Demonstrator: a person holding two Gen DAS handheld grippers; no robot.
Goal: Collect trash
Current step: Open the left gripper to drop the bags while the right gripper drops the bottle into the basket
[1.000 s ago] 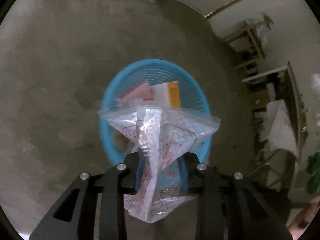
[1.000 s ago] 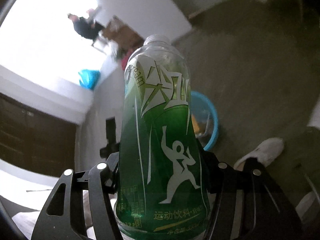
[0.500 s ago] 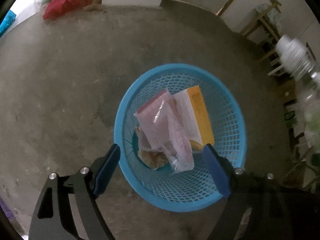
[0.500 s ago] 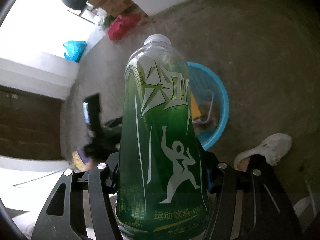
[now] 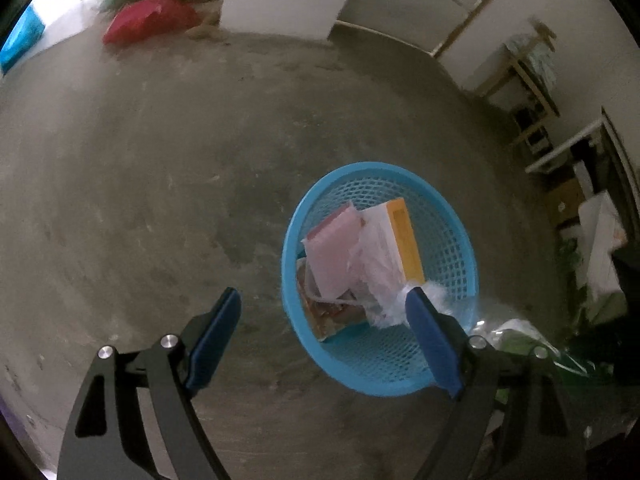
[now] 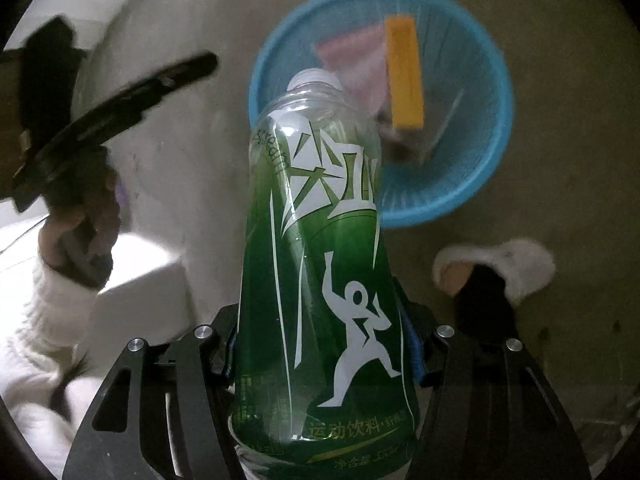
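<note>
My left gripper [image 5: 322, 312] has just been opening; its blue pads [image 5: 214, 338] now stand wide apart with nothing between them. It hangs over the concrete floor [image 5: 160, 200], with the right-hand pad overlapping the near rim of the blue basket [image 5: 380, 376]. I note inside the basket a pink-tinted plastic bag [image 5: 334, 252], crumpled clear wrapping [image 5: 378, 264], a white and yellow box [image 5: 404, 236] and a printed wrapper [image 5: 332, 318] at the bottom.

My right gripper [image 6: 324, 356] is clamped on a green drinks bottle [image 6: 320, 264], pads pressing its lower body on both sides. The bottle has no cap and its open neck points toward the basket [image 6: 472, 184], which stands on the floor beyond and slightly right of it. The picture is blurred there. In that view I also see the left gripper [image 6: 120, 96] held in a hand [image 6: 68, 236] with a white sleeve [image 6: 36, 320], left of the basket, and a white slipper [image 6: 520, 268] on a foot just below the basket.
</note>
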